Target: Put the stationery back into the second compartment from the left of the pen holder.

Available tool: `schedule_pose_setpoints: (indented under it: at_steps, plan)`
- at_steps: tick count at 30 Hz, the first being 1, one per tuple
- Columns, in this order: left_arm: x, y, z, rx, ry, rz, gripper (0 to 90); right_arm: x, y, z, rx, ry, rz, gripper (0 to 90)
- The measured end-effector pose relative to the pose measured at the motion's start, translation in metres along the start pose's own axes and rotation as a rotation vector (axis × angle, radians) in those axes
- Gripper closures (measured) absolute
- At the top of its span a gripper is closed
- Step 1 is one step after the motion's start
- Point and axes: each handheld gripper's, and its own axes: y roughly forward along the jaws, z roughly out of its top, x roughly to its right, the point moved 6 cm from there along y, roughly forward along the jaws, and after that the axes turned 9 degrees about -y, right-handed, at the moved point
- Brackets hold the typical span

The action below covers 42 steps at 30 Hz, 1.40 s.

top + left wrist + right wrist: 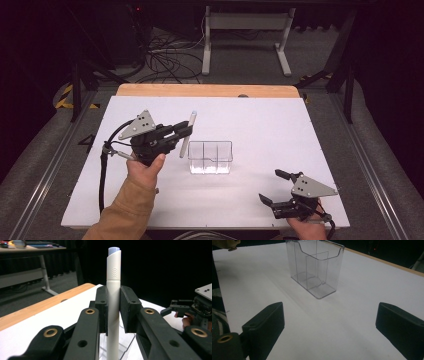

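White and slim, a marker pen (113, 302) stands nearly upright in the left gripper (181, 131), lifted clear of the table (280, 120) toward its left edge. Both black pads are clamped on the pen's barrel around mid-length, the capped end poking up above them. Just to the right of the pen, near the middle of the table, sits a clear plastic organizer (210, 156) with an open top and thin dividers splitting it into compartments; none holds anything that I can see.

To my eye the step in hand is the carry: pen gripped, not yet over the organizer. The next move would seem to call for bringing the pen's lower end above one compartment, keeping it upright so it clears the rim and dividers, then lowering it before the pads let go. Light plastic like that could slide or tip if the pen knocks a wall.

Down at the table's near right corner, the right gripper (281, 187) rests with its jaws spread wide, grasping nothing, pointed toward the organizer.
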Motion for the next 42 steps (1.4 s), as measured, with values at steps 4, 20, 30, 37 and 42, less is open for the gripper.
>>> schedule_pose_setpoints:
  at_steps: [4, 20, 30, 37, 42]
  plan:
    - [0.005, 0.01, 0.003, 0.004, 0.003, -0.019, 78.0, 0.0, 0.0, 0.0, 0.0, 0.0, 0.001, 8.9]
    - [0.019, 0.053, 0.001, -0.036, 0.033, -0.052, 78.0, -0.001, 0.0, -0.001, -0.002, -0.008, 0.005, 8.9]
    - [0.019, 0.071, -0.006, -0.046, 0.037, -0.065, 78.0, -0.001, 0.001, -0.001, -0.003, -0.005, 0.006, 8.9]
    - [0.015, 0.082, -0.009, -0.049, 0.029, -0.079, 77.9, -0.001, 0.001, -0.001, -0.004, -0.004, 0.009, 8.9]
    - [0.012, 0.083, -0.013, -0.069, 0.032, -0.077, 77.9, 0.0, 0.001, -0.002, -0.002, -0.002, 0.009, 8.9]
